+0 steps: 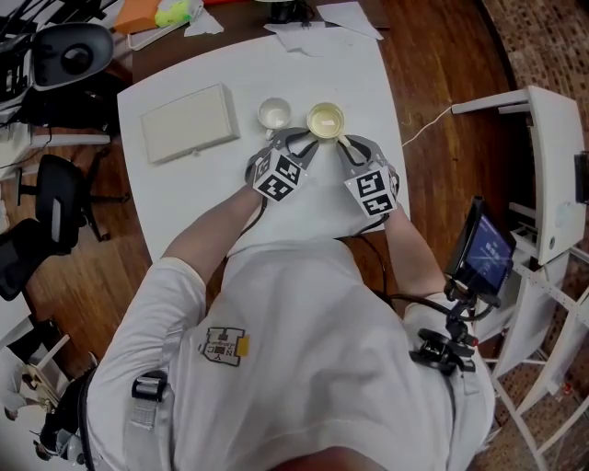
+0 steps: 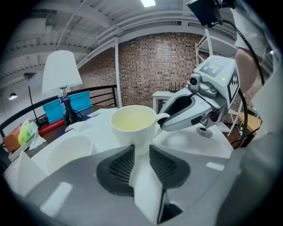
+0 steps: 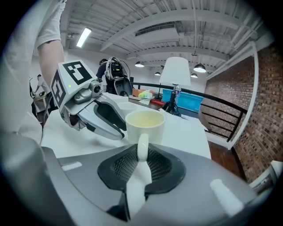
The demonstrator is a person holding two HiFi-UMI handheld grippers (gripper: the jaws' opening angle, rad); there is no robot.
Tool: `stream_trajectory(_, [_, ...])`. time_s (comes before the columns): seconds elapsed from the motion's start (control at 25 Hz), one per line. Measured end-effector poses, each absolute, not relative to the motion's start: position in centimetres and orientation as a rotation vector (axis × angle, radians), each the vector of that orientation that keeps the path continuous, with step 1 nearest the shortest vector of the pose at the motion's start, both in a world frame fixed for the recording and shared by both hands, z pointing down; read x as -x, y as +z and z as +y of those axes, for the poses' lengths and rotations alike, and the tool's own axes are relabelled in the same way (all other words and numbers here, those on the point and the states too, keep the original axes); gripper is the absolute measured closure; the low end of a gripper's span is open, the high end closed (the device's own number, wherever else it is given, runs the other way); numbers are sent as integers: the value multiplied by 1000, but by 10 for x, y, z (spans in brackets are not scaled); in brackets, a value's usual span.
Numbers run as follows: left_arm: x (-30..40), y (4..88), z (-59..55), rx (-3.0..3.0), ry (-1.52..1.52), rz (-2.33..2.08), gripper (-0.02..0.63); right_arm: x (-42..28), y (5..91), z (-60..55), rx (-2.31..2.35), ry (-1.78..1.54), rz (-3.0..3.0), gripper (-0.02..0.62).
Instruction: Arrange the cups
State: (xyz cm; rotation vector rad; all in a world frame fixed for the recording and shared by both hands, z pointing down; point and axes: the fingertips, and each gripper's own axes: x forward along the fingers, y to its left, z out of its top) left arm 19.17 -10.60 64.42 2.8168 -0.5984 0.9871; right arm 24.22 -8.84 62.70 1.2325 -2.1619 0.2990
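Note:
Two cups stand near the middle of the white table point(image 1: 359, 83): a white cup point(image 1: 274, 114) on the left and a cream cup point(image 1: 326, 120) on the right. My right gripper point(image 1: 342, 143) is shut on the cream cup's handle point(image 3: 142, 148), which stands upright between its pads point(image 3: 157, 165). My left gripper point(image 1: 299, 144) comes at the same cup point(image 2: 132, 126) from the other side. Its jaws stand open, with the cup's foot just between the fingertips point(image 2: 121, 163) and no visible squeeze. The white cup point(image 2: 68, 150) sits apart, left of the left gripper.
A flat white box point(image 1: 189, 121) lies on the table's left part. Loose papers point(image 1: 322, 18) lie at the far edge, and a lamp point(image 2: 62, 70) stands beyond it. Left of the table are black chairs point(image 1: 51, 207); right of it are a white rack point(image 1: 552, 166) and a mounted phone point(image 1: 483, 250).

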Motion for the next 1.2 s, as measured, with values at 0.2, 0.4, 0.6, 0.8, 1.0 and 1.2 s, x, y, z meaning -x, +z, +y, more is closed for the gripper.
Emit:
stream_trajectory(0.2, [-191,640,-101,-2830,973,-576,502,-242,620,-83,-1253,325,-2190,543])
stream_trajectory(0.4, [-188,617,-95,-2876,881,-609,502,-237,594,-76,-1289,267,-2206,543])
stream_trajectory(0.6, [-169,576,-93,-2933,762,-703,502,-218,554,-74,-1298,163,-2248,543])
stream_trajectory(0.8, [-120,540,-104,-2937,659,-881,502,-171,521,-86,-1276,72,-2331,543])
stream_trajectory(1.0, [-49,523,-130,-2888,650,-1075,502,-101,507,-112,-1223,64,-2429,543])
stream_trajectory(1.2, [22,526,-159,-2796,718,-1205,502,-32,511,-144,-1159,108,-2483,543])
